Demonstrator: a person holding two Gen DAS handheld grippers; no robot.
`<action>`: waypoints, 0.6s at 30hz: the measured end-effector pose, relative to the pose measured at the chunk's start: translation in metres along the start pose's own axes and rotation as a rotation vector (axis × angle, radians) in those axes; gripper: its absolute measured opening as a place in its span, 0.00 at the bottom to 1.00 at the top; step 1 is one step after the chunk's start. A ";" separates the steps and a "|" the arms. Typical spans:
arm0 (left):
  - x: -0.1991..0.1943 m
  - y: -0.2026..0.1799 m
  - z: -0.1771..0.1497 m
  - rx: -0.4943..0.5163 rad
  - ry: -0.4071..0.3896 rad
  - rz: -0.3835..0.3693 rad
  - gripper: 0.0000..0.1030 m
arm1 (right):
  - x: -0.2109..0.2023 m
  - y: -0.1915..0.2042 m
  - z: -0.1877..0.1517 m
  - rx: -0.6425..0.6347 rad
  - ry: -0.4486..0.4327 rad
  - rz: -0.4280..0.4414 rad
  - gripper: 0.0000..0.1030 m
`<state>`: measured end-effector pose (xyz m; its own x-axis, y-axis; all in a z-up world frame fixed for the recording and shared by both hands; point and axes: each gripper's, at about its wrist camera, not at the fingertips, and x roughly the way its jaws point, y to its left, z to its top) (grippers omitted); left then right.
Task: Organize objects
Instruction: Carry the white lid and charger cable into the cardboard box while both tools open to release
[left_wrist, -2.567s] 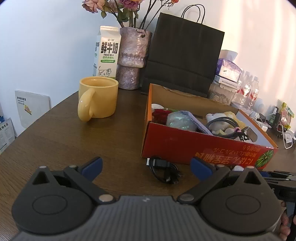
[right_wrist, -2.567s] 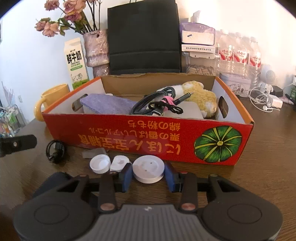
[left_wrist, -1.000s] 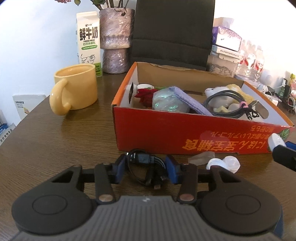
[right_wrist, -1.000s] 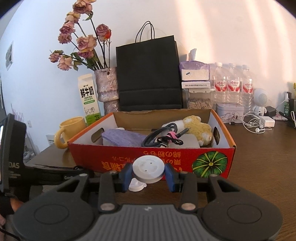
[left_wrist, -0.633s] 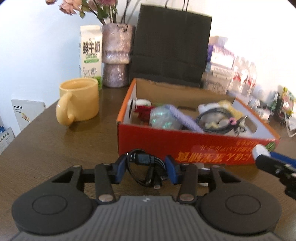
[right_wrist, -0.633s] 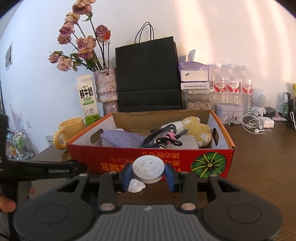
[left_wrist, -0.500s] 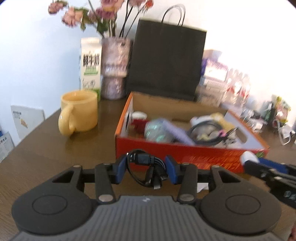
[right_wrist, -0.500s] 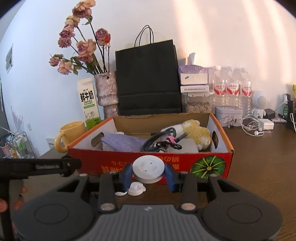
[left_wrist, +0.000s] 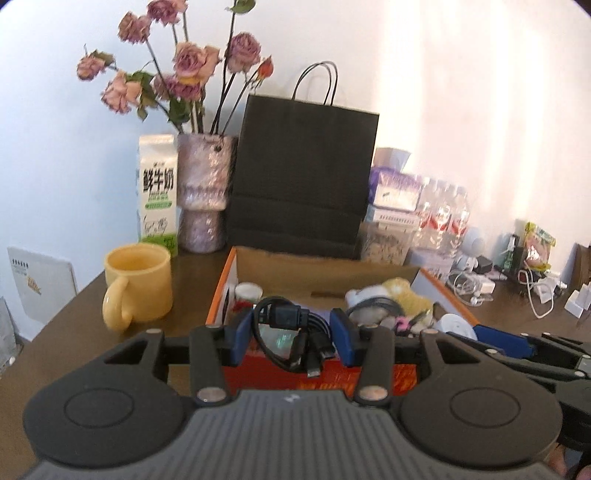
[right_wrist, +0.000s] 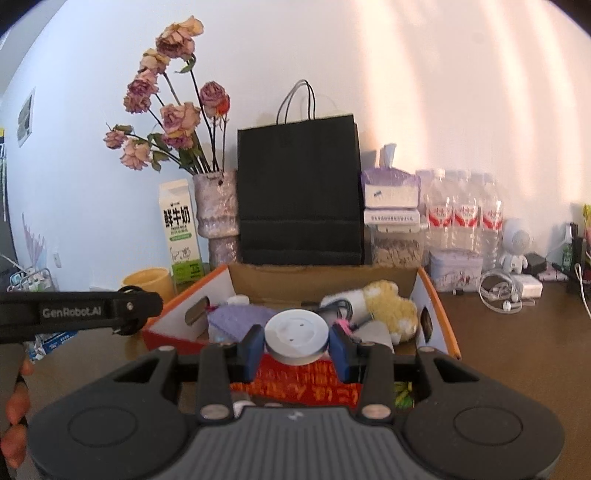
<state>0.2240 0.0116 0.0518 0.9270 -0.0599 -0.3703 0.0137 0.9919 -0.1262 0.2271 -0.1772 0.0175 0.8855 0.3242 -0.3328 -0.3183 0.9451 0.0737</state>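
While clamped, cable coil (left_wrist: 291, 334) upright, plugs downward.

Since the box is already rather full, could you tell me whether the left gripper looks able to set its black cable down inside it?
Probably yes. The left gripper holds the coiled black cable at the box's open top. The purple cloth and plush toy lie low inside, so the way looks free.

- Left claw (left_wrist: 291, 338): black linkage arms, blue finger pads (left_wrist: 242, 334), silver pivot screws, ribbed grey housing.
- Right claw (right_wrist: 296, 345): same build.
- White "GenRobot.AI" lettering on black bar.
- Bare fingertips at frame edge.
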 end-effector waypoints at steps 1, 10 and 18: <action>0.001 -0.001 0.004 0.002 -0.007 -0.003 0.45 | 0.002 0.001 0.004 -0.005 -0.005 0.001 0.36; 0.025 -0.007 0.028 -0.035 -0.054 -0.011 0.45 | 0.040 0.003 0.033 -0.014 -0.028 -0.012 0.36; 0.068 0.001 0.035 -0.066 -0.023 0.000 0.45 | 0.085 -0.004 0.039 0.006 -0.001 -0.011 0.36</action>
<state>0.3001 0.0125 0.0589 0.9353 -0.0567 -0.3493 -0.0104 0.9823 -0.1872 0.3171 -0.1522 0.0251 0.8893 0.3138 -0.3326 -0.3065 0.9489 0.0756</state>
